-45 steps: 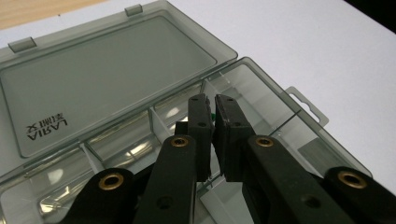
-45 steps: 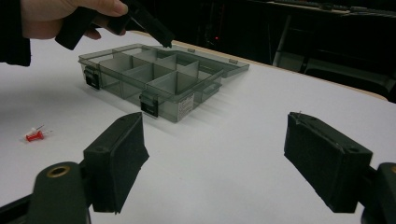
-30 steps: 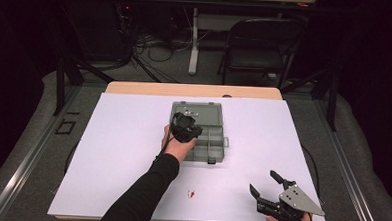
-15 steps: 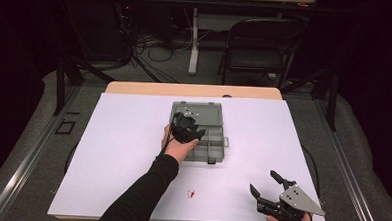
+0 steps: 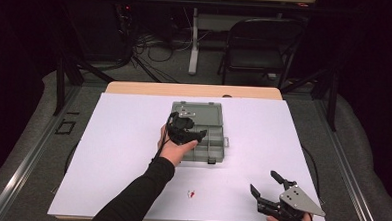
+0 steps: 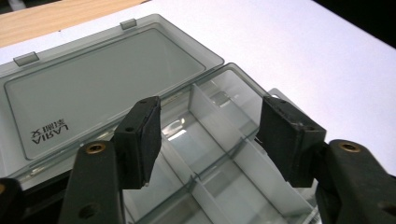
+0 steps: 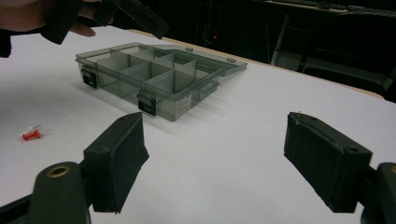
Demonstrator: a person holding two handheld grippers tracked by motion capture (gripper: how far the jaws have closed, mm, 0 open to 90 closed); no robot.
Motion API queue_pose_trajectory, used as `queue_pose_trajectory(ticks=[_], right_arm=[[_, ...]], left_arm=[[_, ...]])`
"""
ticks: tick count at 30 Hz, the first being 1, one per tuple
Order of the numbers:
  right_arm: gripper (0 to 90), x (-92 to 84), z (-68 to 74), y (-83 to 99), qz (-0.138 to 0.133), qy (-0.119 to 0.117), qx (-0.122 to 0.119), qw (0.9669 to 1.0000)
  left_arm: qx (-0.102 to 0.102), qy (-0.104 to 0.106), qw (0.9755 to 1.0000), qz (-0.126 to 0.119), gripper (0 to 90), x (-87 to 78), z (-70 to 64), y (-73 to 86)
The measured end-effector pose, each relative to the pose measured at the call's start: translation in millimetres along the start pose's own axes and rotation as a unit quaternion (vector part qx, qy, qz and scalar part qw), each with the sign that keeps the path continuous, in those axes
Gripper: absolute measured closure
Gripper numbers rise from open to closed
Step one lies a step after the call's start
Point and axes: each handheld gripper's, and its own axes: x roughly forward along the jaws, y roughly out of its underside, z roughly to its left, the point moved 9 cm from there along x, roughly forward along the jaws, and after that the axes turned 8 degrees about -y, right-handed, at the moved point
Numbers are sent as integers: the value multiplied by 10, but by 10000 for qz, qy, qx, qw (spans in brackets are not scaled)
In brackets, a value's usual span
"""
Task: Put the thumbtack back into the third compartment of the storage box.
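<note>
A grey see-through compartment box (image 5: 204,112) lies in the middle of the white table with its lid folded back flat. My left gripper (image 5: 195,133) hovers over the box's near left compartments. Its jaws have just been opening and now stand open, with nothing between them. In the left gripper view, my left gripper (image 6: 210,121) looks down on bare dividers and the lid (image 6: 102,79). My right gripper (image 5: 264,182) rests open at the table's front right, with nothing between its jaws. A red pushpin (image 5: 192,193) lies on the table between the box and the front edge.
The right gripper view has the box (image 7: 154,70) ahead, the pushpin (image 7: 31,135) at left and the left gripper (image 7: 116,14) above. A wooden strip (image 5: 195,90) borders the table's far edge. A dark chair (image 5: 259,48) and floor cables stand beyond it.
The left gripper's jaws have spread apart above the box, while the hand has barely shifted. The right gripper and the pushpin have stayed where they were.
</note>
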Motion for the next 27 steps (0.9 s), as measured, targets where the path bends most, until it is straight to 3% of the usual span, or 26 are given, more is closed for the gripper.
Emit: queue_pose_trajectory(ticks=[17, 27], right_arm=[[201, -17, -11, -7, -28, 41, 2, 10000], [201, -20, -8, -15, -53, 47, -1, 10000]], left_arm=[[120, 305, 9981, -513, 344, -553, -99, 72], [38, 456, 9961, -749, 367, -897, -98, 325]])
